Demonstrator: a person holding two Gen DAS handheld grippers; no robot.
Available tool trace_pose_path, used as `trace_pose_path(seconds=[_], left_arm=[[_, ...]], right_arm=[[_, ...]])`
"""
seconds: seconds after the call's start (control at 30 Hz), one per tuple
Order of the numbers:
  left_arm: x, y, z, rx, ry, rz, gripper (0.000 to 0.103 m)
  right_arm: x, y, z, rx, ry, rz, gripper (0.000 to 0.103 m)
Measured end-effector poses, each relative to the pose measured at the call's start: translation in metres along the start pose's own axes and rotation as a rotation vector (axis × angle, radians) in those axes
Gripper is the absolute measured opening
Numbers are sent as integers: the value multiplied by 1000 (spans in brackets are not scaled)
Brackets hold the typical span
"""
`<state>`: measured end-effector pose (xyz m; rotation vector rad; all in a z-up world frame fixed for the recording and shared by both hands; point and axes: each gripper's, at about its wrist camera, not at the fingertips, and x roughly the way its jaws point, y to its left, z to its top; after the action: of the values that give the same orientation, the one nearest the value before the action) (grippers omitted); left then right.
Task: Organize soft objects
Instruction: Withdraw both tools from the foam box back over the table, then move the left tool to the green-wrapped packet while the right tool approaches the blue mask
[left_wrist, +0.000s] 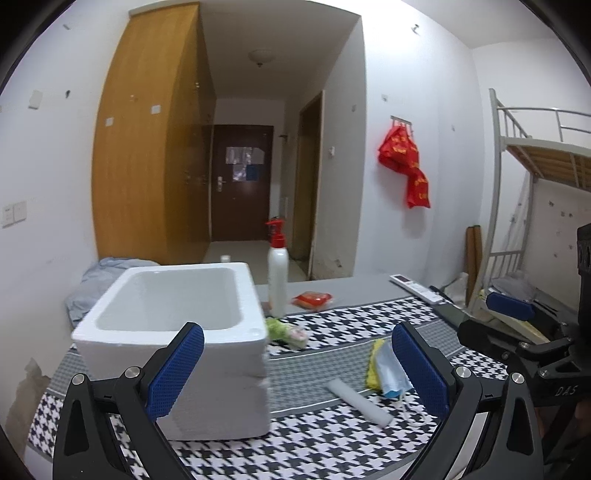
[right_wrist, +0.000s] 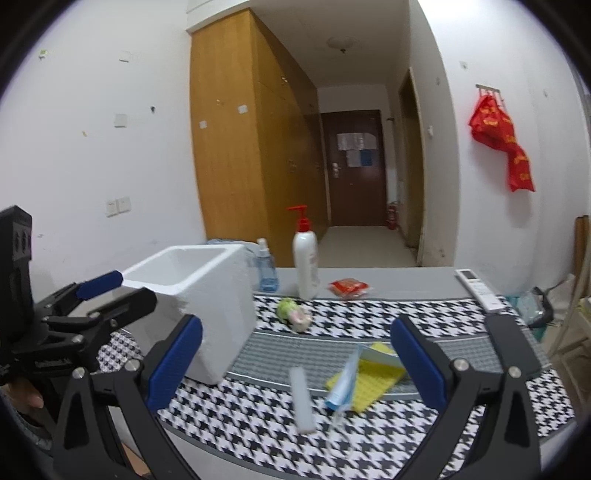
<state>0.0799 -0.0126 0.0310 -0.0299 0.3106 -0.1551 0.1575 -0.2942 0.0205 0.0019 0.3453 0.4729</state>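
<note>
My left wrist camera looks forward between its own fingers from low over the near edge of the houndstooth cloth (left_wrist: 332, 446), close behind the white foam box (left_wrist: 173, 332); my right wrist camera faces the same way from a position further right. Both views share the box (right_wrist: 207, 295), the pump bottle (right_wrist: 306, 258), the cloth (right_wrist: 369, 435) and the far corridor door (right_wrist: 354, 166).

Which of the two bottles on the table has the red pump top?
The tall white bottle, standing upright right of the foam box. The other, a small clear blue bottle, has a white spray top instead.
</note>
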Motion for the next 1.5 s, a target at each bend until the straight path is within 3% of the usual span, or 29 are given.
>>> trace_pose_path(seconds=[0.7, 1.03, 1.3, 1.5], left_arm=[[24, -34, 1, 48, 46, -87, 102], [51, -50, 2, 57, 87, -68, 102], [78, -59, -1, 57, 129, 8, 102], [99, -63, -3, 51, 165, 22, 102]], right_arm=[[-21, -31, -10, 63, -4, -102, 103], [-17, -58, -21, 95, 23, -121, 103], [-4, -79, -29, 121, 51, -94, 103], [13, -92, -31, 126, 87, -66, 103]])
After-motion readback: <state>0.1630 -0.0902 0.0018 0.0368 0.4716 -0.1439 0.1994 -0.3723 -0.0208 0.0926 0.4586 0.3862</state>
